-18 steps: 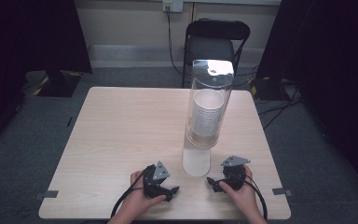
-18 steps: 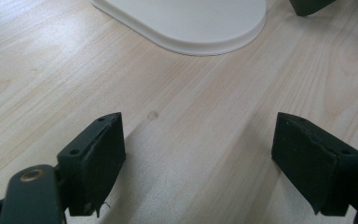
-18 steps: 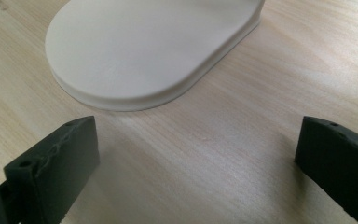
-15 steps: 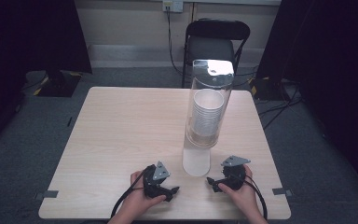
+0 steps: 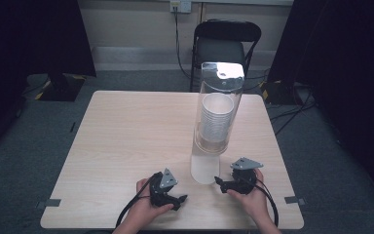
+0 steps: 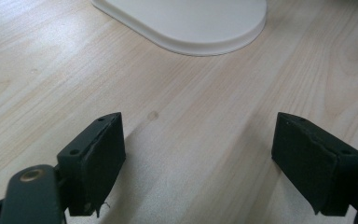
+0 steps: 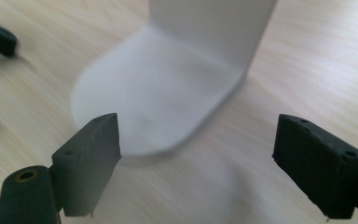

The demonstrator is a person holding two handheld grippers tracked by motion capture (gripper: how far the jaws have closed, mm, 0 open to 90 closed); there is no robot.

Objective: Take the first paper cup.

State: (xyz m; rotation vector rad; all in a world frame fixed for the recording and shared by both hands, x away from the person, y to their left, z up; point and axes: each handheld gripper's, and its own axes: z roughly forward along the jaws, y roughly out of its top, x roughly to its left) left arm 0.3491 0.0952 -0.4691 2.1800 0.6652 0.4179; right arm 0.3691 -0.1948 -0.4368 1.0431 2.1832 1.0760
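I have both claws low at the near edge of the tabletop (image 5: pixel 126 131), one on either side of the cup dispenser (image 5: pixel 216 122). My left claw (image 5: pixel 179 199) sits just left of the dispenser's white base (image 5: pixel 204 168), its jaws spread wide with nothing but bare wood between them; in the left gripper view the left claw (image 6: pixel 200 158) faces the rounded edge of the white base (image 6: pixel 191 21), which lies a little beyond the jaw tips and untouched. My right claw (image 5: pixel 218 181) is just right of that base, pointing left toward it, jaws likewise standing apart and holding nothing. In the right gripper view the right claw (image 7: pixel 196 163) looks onto the white base (image 7: pixel 154 102) and the upright white wall rising from it, somewhat blurred, close ahead but not between the jaws.

The dispenser stands upright on the near right part of the tabletop, a tall clear tube on the white foot, with a stack of white paper cups (image 5: pixel 216 119) inside its middle section. A black folding chair (image 5: pixel 224 44) stands beyond the far edge of the tabletop.
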